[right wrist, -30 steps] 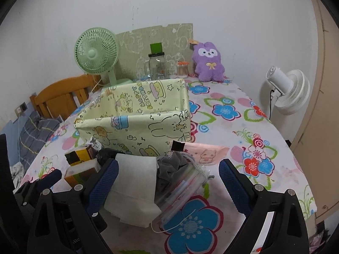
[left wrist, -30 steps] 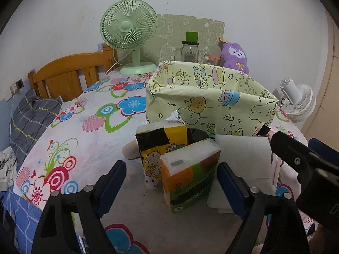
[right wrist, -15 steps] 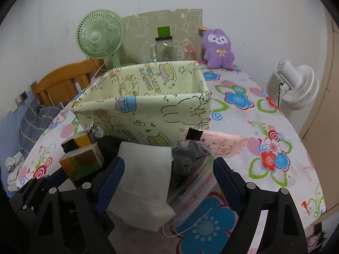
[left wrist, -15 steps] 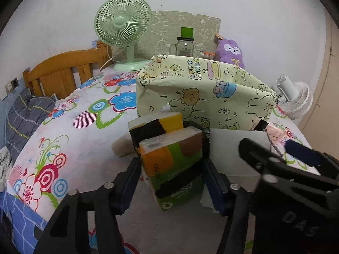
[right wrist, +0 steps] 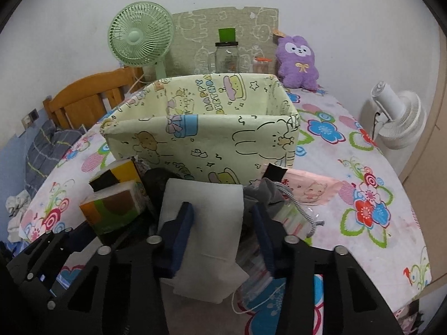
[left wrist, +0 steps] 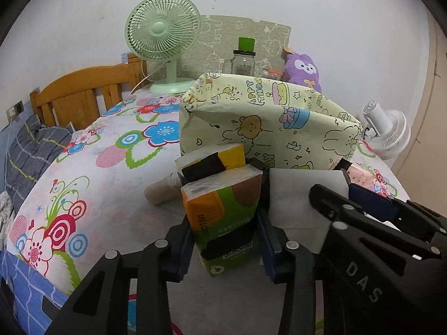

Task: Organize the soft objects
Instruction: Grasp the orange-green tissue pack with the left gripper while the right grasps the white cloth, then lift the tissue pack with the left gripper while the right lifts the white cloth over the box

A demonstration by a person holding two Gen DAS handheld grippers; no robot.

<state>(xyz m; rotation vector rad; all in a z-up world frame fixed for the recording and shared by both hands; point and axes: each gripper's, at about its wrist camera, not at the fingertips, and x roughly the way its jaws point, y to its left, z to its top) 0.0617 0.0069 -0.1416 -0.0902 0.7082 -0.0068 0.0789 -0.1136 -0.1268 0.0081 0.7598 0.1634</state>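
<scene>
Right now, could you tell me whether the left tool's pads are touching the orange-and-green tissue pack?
Touching. In the left wrist view, the left tool has just been closing, and both blue pads press the sides of the tissue pack.

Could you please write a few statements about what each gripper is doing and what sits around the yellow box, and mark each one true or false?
1. The left gripper has the orange-and-green tissue pack between its fingers. True; its jaws have just been closing and the pads now press the pack's sides.
2. The right gripper is closing around the purple plush toy. False; its jaws have just been closing around the white folded cloth.
3. The yellow cartoon-print box is lying on its side. False; it stands upright, open at the top.
4. A green fan stands behind the box. True.
</scene>
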